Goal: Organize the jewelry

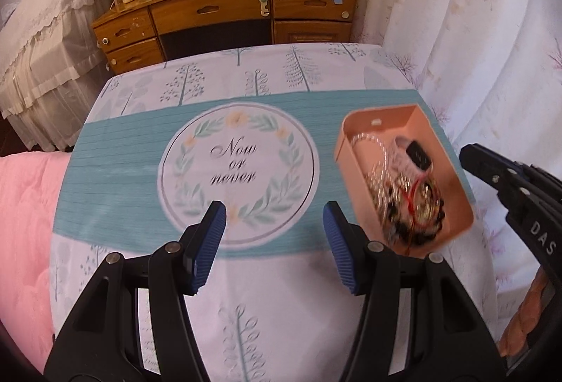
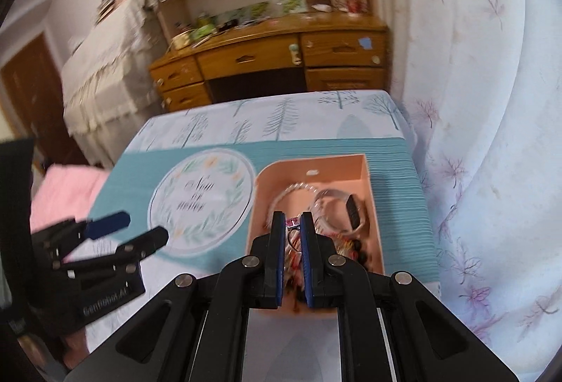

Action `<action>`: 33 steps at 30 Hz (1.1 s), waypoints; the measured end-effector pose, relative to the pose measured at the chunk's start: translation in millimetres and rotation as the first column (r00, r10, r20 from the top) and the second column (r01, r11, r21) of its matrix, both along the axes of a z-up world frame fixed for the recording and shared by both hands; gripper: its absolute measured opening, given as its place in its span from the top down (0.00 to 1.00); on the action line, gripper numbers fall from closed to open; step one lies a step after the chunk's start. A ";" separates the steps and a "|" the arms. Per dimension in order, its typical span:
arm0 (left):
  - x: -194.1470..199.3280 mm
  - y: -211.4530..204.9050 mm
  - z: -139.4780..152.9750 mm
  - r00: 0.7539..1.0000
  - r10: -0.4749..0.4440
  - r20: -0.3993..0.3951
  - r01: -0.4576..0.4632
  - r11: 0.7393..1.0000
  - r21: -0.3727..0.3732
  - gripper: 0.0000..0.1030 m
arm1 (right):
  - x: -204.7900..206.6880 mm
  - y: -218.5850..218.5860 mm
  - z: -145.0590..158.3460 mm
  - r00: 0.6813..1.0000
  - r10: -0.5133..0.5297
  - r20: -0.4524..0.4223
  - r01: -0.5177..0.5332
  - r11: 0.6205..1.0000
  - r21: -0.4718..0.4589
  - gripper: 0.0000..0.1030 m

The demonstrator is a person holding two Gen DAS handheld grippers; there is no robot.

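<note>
- Jewelry (image 2: 330,224) all piled inside peach tray (image 1: 411,116): chain, bracelets, beads, band with dark face; tangled heap toward near end, blurred.
- Nothing loose on worktop (image 1: 140,178) outside tray, so gathering looks done; sorting inside tray judged not yet done.
- Tray sits on right part of teal mat (image 2: 397,206), just beside round "Now or never" print (image 1: 239,171).
- Left gripper (image 1: 274,217) fingers wide apart, nothing between, hovering over print.
- Right gripper (image 2: 292,224) fingers narrow, nearly closed, above tray's near end; small pink bit and dark loop seen in the gap, cannot tell if pinched or just behind.
- Edges: tray near right edge of worktop, curtain (image 1: 474,30) close beyond; little room that side.
- Open room: mat's centre and left bare, far strip bare too; pink blanket (image 1: 24,224) past left edge.
</note>
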State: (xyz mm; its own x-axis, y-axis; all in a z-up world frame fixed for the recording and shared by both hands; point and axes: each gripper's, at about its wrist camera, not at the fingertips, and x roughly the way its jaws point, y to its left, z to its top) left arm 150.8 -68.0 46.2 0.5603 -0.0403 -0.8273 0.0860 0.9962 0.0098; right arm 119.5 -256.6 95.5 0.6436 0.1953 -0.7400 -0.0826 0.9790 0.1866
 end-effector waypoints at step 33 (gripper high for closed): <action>26.0 10.8 -10.2 0.998 0.047 -0.040 -0.049 0.998 -0.032 0.47 | 66.4 25.9 -29.8 0.998 -0.024 -0.065 0.025 1.000 0.007 0.91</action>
